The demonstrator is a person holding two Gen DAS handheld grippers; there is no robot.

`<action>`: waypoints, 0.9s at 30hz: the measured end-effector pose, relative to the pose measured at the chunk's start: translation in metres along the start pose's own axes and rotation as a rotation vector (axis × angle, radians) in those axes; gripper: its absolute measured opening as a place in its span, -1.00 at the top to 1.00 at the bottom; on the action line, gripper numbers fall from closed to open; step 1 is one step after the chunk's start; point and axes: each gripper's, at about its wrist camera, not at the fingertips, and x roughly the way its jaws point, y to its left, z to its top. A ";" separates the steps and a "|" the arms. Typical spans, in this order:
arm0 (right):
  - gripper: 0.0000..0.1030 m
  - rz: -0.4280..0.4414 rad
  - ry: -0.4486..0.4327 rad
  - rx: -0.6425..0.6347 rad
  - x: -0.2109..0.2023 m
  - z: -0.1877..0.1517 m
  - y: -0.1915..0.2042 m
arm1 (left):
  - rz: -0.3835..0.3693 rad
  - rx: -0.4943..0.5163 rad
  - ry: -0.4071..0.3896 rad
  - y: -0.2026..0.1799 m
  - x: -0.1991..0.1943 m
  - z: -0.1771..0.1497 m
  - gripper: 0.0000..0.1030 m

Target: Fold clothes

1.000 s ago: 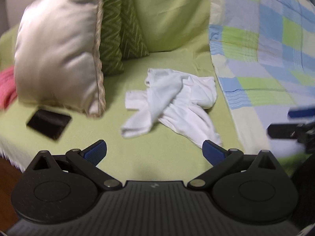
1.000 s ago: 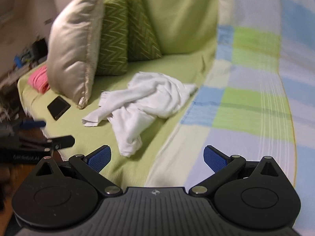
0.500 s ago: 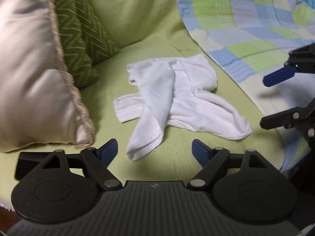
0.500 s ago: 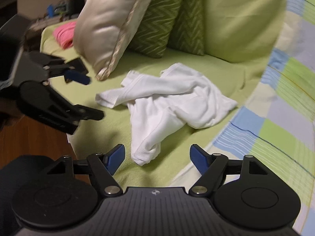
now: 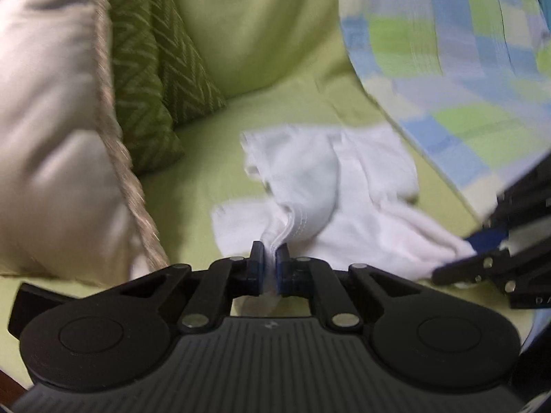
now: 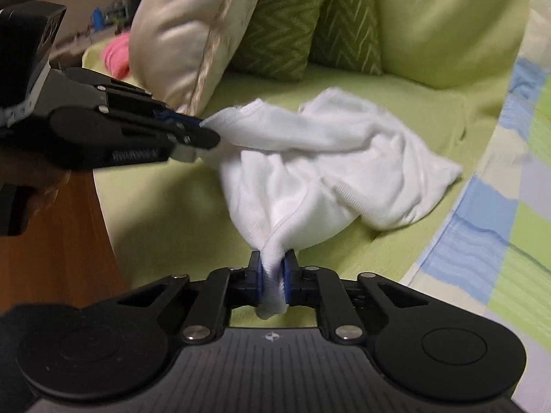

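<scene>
Soft white knit garment [image 6: 320,158]; satiny cream pillow [image 6: 186,27], matt green cover [image 6: 430,110].

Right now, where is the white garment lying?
The white garment lies crumpled on the green sofa seat, between the cream pillow and the checked blanket; left gripper and right gripper each pinch an edge.

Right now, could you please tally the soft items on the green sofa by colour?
White crumpled cotton garment: 1
Cream satin cushion: 1
Green zigzag-patterned cushions: 2
Blue-and-green checked blanket: 1
Pink fabric item: 1
Total: 6
</scene>
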 end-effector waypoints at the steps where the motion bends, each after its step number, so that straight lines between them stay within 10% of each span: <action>1: 0.79 0.004 -0.021 0.008 -0.009 0.003 -0.001 | 0.003 -0.007 -0.022 0.004 -0.009 0.007 0.90; 12: 0.81 -0.037 -0.271 0.075 -0.151 0.033 -0.027 | -0.065 -0.085 -0.259 0.015 -0.100 0.095 0.97; 27: 0.83 -0.133 -0.392 0.229 -0.200 0.021 -0.083 | -0.185 0.002 -0.231 -0.059 -0.082 0.111 0.98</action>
